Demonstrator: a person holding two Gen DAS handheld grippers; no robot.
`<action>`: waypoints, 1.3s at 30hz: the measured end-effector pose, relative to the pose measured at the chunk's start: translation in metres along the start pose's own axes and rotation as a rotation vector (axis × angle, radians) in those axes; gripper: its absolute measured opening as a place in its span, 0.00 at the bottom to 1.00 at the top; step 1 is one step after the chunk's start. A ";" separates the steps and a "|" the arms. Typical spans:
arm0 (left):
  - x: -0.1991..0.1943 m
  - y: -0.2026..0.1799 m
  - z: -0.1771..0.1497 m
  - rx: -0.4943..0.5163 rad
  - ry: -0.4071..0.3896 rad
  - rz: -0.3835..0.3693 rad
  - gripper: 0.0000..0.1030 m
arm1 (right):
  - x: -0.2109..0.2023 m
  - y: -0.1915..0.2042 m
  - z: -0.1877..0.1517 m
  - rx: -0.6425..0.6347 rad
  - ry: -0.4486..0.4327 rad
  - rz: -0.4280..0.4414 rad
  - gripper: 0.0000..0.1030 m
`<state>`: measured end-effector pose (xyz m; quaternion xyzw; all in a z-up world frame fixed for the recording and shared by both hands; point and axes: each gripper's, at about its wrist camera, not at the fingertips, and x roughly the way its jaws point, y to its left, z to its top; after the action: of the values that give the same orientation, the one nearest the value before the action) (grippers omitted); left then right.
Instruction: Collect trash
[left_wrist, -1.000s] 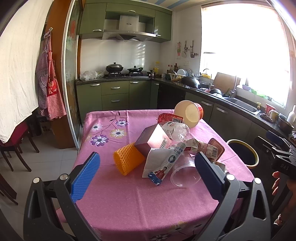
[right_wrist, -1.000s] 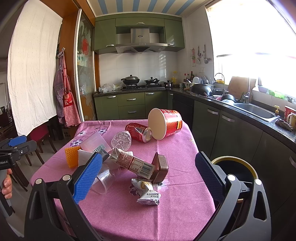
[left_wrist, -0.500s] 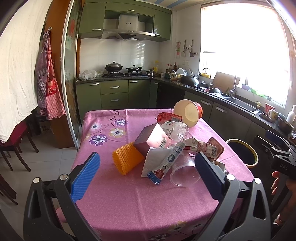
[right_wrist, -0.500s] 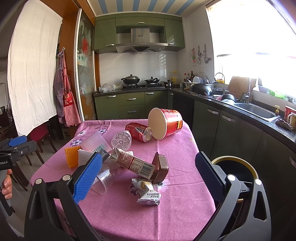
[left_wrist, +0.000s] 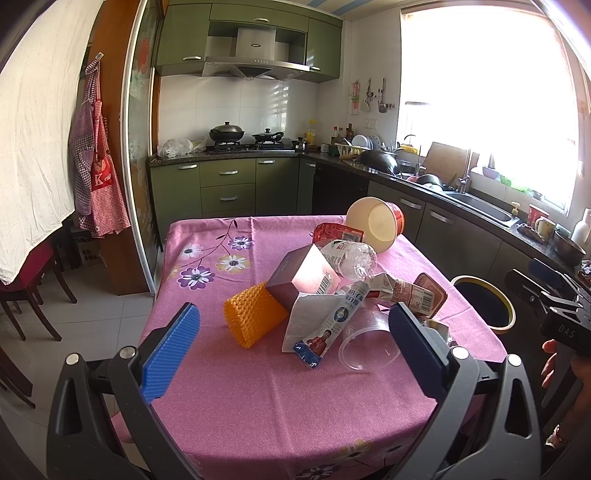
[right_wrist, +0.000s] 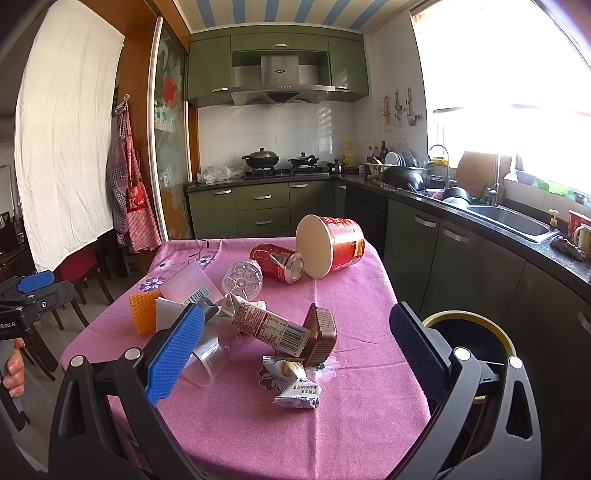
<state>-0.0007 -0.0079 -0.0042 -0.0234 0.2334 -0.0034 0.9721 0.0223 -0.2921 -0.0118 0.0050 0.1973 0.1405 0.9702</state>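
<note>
Trash lies in a heap on the pink tablecloth (left_wrist: 258, 387): an orange ribbed cup (left_wrist: 253, 317), a pink box (left_wrist: 304, 277), a white tube (left_wrist: 334, 325), a clear plastic cup (left_wrist: 369, 343), a crushed bottle (left_wrist: 349, 256), a red can (right_wrist: 277, 263), a red paper bowl (right_wrist: 330, 245), a milk carton (right_wrist: 269, 323), a brown tray (right_wrist: 321, 336) and a white wrapper (right_wrist: 295, 384). My left gripper (left_wrist: 293, 352) hovers open over the table's near edge, short of the heap. My right gripper (right_wrist: 295, 352) is open too, above the wrapper. A black bin (right_wrist: 469, 339) stands beside the table.
Green kitchen cabinets (left_wrist: 229, 184) and a counter with a sink (right_wrist: 509, 221) run along the back and right. Chairs (left_wrist: 26, 295) stand on the left by a hanging apron (left_wrist: 98, 170). A hand (right_wrist: 13, 365) holds the other gripper at the left edge of the right wrist view.
The left wrist view has shifted slightly, with the table sitting a touch higher and closer. The right gripper and the trash have not moved.
</note>
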 end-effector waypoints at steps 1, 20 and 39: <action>0.000 0.000 0.000 0.000 0.001 0.000 0.94 | 0.000 0.000 0.000 0.000 0.000 -0.001 0.96; 0.014 0.005 -0.002 -0.003 0.029 0.002 0.94 | 0.016 -0.002 0.001 -0.004 0.018 -0.009 0.96; 0.145 0.062 0.085 -0.034 0.013 0.041 0.94 | 0.220 -0.036 0.095 -0.125 0.119 -0.130 0.96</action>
<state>0.1669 0.0554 0.0026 -0.0349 0.2403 0.0203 0.9699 0.2623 -0.2623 -0.0105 -0.0766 0.2452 0.0893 0.9623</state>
